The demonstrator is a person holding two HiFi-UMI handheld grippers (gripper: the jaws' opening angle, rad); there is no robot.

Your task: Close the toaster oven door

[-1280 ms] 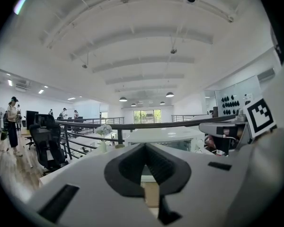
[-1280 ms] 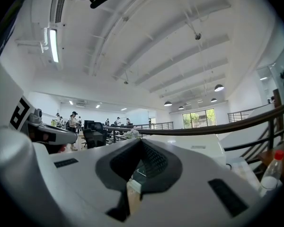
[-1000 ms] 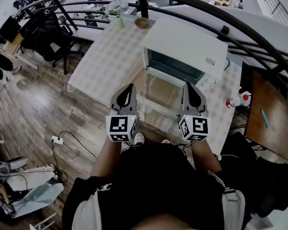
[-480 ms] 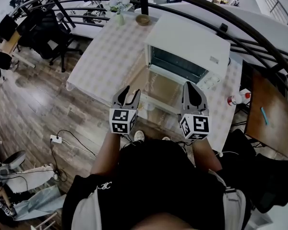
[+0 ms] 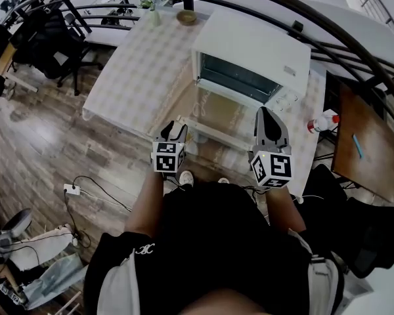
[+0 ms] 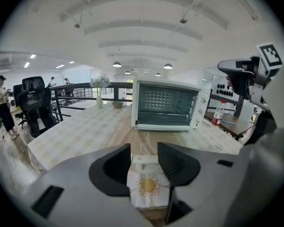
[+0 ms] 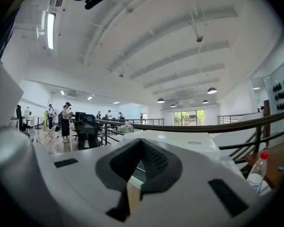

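While open, one toaster oven point(image 5: 256, 48).

In the right gripper view, the right gripper point(image 7: 141, 144) hides most of the toaster oven point(image 7: 184, 142) (mainly its top shows) and the base of the bottle point(image 7: 257, 175).
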